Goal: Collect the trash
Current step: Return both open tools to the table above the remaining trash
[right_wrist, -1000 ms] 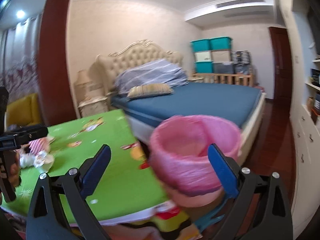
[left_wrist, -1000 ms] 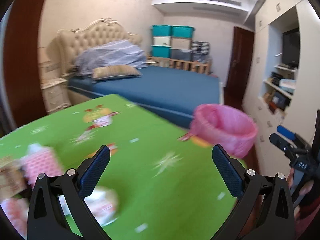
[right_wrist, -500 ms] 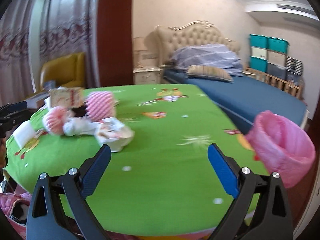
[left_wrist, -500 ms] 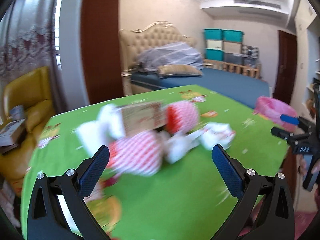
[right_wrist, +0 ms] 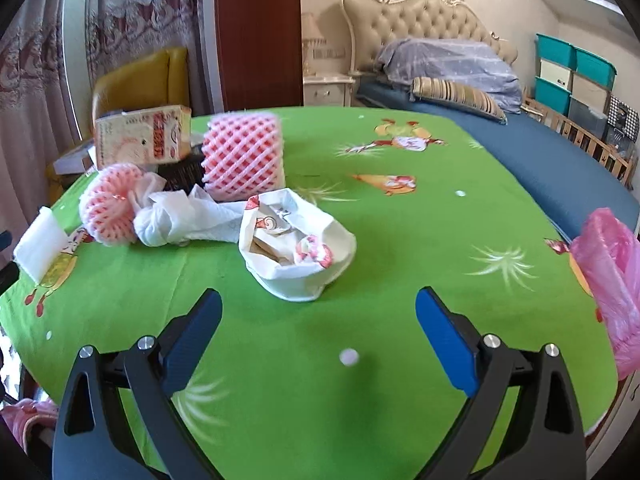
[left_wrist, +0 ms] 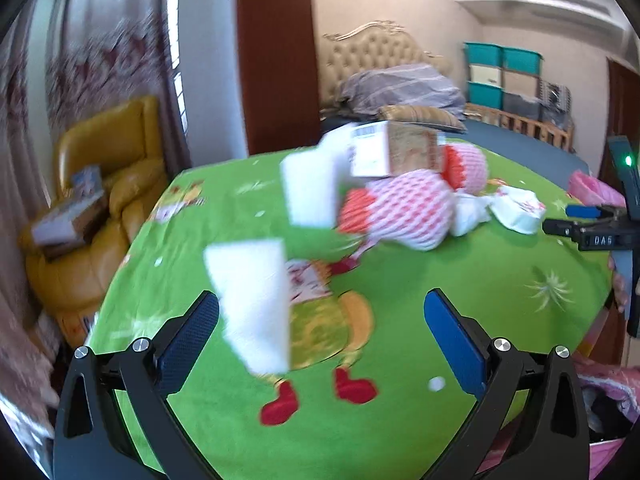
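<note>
The trash sits in a loose pile toward the left edge of the green tablecloth [right_wrist: 400, 240]. There are 2 pink foam fruit nets [right_wrist: 242, 156], a crumpled tissue [right_wrist: 180, 220], a small carton [right_wrist: 142, 136], a flat white card [right_wrist: 38, 244] at the left edge, and a crumpled paper bag [right_wrist: 296, 248] nearest the front. All of it looks light and soft; the nets and bag should squash easily, so a pinch on the bag's upright rim or across a net's middle would likely hold. The carton is stiffer and better taken across its narrow sides. The pink-lined bin [right_wrist: 608, 276] hangs just off the right edge.

The right gripper [right_wrist: 318, 340] hovers spread wide and empty in front of the bag. The left gripper [left_wrist: 322, 338], also wide and empty, points at the white card; its view is blurred.

The cloth is smooth and printed with cartoons. Beyond it are a blue bed [right_wrist: 540, 152], a yellow armchair [right_wrist: 136, 80] and curtains [right_wrist: 132, 20].
</note>
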A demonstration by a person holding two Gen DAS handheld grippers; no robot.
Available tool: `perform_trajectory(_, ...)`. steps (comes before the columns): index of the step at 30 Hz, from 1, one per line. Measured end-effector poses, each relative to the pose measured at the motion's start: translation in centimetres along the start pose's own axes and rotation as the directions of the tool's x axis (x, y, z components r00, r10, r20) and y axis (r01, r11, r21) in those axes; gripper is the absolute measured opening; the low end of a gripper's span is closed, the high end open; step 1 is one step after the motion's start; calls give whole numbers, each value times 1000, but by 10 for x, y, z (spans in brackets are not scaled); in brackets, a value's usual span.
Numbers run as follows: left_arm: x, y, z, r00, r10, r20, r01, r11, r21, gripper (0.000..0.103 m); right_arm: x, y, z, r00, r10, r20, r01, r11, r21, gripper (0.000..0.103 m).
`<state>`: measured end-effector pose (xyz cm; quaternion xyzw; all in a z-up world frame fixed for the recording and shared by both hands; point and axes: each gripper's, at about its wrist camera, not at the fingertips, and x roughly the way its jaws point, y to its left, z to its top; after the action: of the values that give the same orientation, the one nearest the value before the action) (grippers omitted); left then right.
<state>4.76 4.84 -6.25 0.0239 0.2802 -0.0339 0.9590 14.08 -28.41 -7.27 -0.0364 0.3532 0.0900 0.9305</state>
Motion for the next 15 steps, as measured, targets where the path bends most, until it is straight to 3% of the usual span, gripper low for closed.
perform_trajectory(5,5,32,-7,999,1,-37,-5,992,-130,97,16,9,16,999,-16,-30,15,999,-32,95)
perform_trajectory(9,13,38,-4,998,-7,-61,-2,989,-151,97,27,12,27,998,-21,-55,19,999,-29,95)
perform_trajectory(15,37,44,6,991,42,-128,-64,983,-174,97,36,24,39,998,-24,-50,22,998,-55,95)
